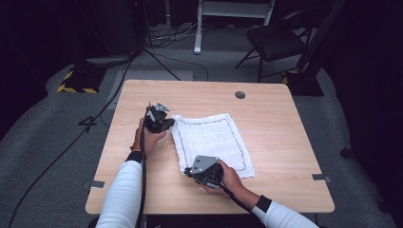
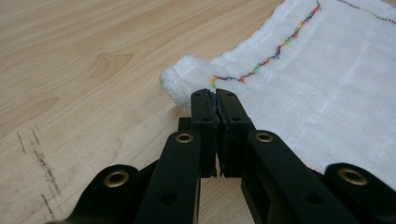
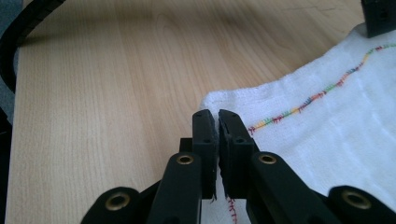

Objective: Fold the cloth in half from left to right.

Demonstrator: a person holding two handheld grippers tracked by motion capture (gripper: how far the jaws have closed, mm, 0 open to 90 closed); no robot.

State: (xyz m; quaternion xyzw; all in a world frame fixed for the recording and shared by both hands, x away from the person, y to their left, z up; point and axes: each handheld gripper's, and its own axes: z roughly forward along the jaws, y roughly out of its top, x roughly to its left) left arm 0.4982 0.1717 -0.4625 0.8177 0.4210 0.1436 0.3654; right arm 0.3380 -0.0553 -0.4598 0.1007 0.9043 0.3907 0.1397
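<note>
A white cloth [image 1: 214, 137] with a multicoloured stitched border lies flat on the wooden table [image 1: 271, 109]. My left gripper [image 1: 171, 122] is at the cloth's far left corner, and its jaws [image 2: 215, 95] are shut on that corner, which curls up into a small roll [image 2: 180, 81]. At the near left corner, my right gripper [image 1: 188, 171] is shut on the cloth edge [image 3: 233, 100], with cloth under and between its jaws [image 3: 216, 116]. The left gripper's jaw tip [image 3: 379, 16] also shows at the top right of the right gripper view.
A round grommet [image 1: 240, 94] sits near the table's far edge. Tape tabs [image 1: 96, 184] mark the near corners. Beyond the table stand a folding chair [image 1: 275, 40] and a white stand [image 1: 199, 28], with cables [image 1: 114, 90] on the grey floor.
</note>
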